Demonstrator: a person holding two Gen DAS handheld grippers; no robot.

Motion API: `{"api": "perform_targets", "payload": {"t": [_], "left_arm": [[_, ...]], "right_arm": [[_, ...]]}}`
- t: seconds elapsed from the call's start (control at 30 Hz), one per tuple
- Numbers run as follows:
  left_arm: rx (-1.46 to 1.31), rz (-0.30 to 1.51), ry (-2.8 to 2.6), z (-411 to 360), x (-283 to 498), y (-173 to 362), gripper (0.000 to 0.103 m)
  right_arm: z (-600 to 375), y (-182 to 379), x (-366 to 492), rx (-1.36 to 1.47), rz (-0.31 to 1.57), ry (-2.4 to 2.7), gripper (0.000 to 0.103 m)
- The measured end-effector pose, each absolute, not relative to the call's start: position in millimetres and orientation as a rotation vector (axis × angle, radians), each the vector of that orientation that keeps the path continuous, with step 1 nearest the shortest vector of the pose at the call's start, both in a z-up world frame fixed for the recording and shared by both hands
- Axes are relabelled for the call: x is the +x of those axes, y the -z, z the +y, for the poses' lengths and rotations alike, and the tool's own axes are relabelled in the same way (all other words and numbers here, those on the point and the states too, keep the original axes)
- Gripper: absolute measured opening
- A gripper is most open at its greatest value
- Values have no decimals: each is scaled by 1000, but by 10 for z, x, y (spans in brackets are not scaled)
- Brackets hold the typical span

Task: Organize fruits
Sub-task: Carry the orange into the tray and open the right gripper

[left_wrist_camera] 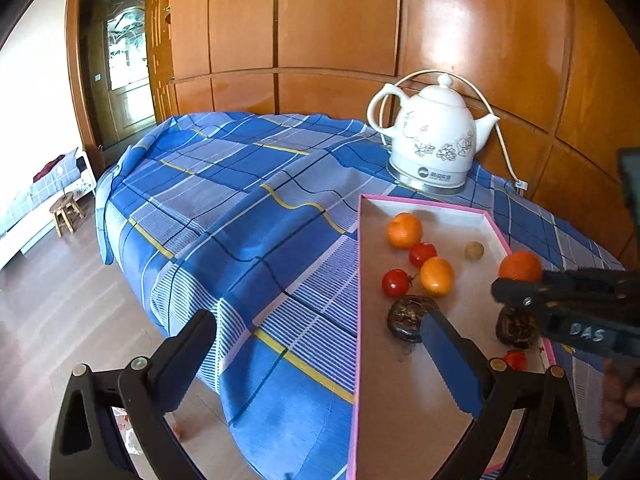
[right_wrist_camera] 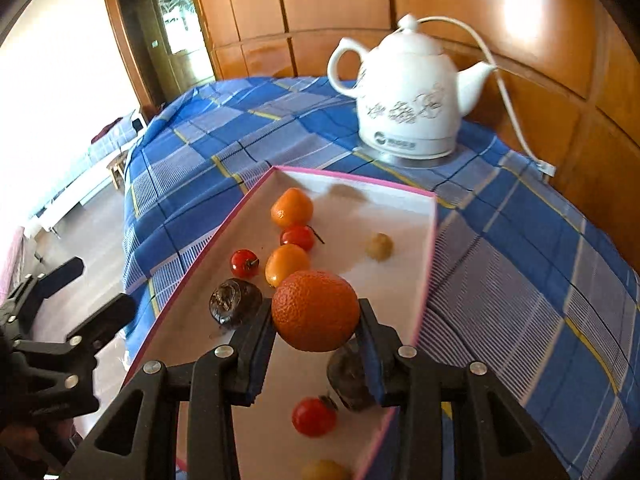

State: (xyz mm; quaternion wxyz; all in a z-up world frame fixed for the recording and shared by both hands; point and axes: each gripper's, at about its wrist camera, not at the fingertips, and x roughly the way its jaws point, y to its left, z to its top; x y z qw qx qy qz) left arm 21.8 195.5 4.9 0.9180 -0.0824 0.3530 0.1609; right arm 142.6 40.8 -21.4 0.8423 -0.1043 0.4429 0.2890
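Note:
A shallow pink-rimmed white tray [left_wrist_camera: 424, 203] [right_wrist_camera: 348, 176] lies on a blue plaid cloth. In it are two small oranges [left_wrist_camera: 404, 230] [right_wrist_camera: 291, 207], red tomatoes [left_wrist_camera: 395, 282] [right_wrist_camera: 244, 263], two dark wrinkled fruits [left_wrist_camera: 408, 316] [right_wrist_camera: 234, 307] and a small tan fruit [left_wrist_camera: 474, 250] [right_wrist_camera: 379, 246]. My right gripper [right_wrist_camera: 316, 316] [left_wrist_camera: 516, 286] is shut on a larger orange [right_wrist_camera: 316, 311] [left_wrist_camera: 520, 266], held above the tray's near part. My left gripper [left_wrist_camera: 320, 340] [right_wrist_camera: 76, 292] stands open and empty, one finger over the tray's left edge, the other beyond the table's edge.
A white ceramic kettle [left_wrist_camera: 434, 140] [right_wrist_camera: 404, 92] with a cord stands on the cloth behind the tray, against wooden cabinet panels [left_wrist_camera: 340, 20]. The table's left edge drops to a wooden floor [left_wrist_camera: 60, 320]; a small stool [left_wrist_camera: 66, 210] and a doorway [left_wrist_camera: 120, 64] lie farther left.

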Motion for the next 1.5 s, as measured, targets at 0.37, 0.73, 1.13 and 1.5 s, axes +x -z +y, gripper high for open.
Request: {"api": "perform_targets", "payload": {"t": [0.37, 0.73, 1.13, 1.5], "left_arm": [[-192, 742, -343, 2044, 246, 8, 103], [-192, 740, -336, 2014, 237, 1, 103], [-186, 722, -322, 1938, 207, -74, 103], [-174, 716, -297, 1825, 182, -118, 103]], "right_arm": [[511, 535, 1641, -244, 1021, -587, 41], [468, 463, 1535, -236, 975, -593, 37], [421, 466, 1558, -218, 950, -520, 37], [435, 400, 1440, -205, 934, -531, 37]]}}
